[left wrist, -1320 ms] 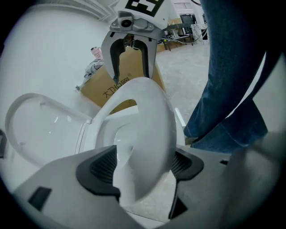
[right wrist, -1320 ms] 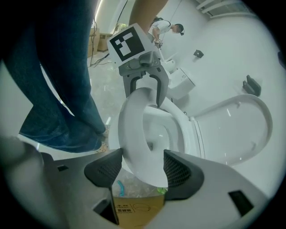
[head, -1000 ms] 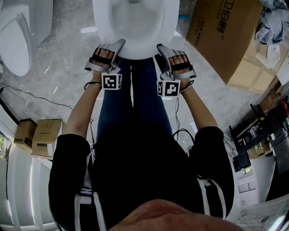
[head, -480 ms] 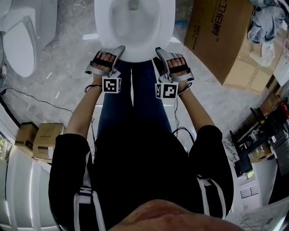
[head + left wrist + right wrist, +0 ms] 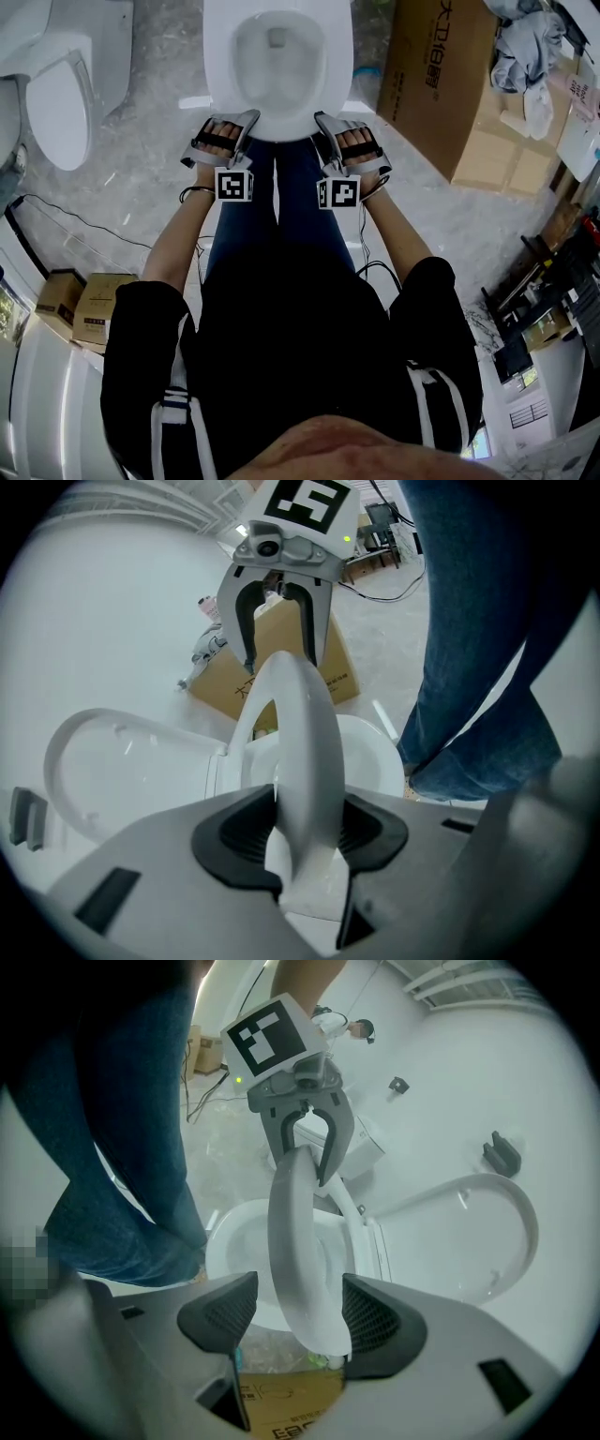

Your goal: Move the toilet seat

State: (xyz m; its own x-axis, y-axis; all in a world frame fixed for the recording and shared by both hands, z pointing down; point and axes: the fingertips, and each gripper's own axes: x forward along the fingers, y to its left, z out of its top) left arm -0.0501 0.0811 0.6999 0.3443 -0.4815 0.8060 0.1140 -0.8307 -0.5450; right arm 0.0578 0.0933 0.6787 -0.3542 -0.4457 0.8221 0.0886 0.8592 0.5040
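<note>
Grey marbled flooring is seen around a white ceramic toilet bowl, whose basin is judged empty apart from its drain. The white glossy plastic toilet seat is taken by its front rim and appears raised off the bowl. The left tongs are closing, with both pads pressed on the rim. The right tongs are set apart around the rim, with a gap left at one pad. If the seat were swung now, it could be twisted at its hinge, or slipped from the one-sided grip and dropped onto the bowl. Nothing can be told of what is inside the large brown cardboard box.
</note>
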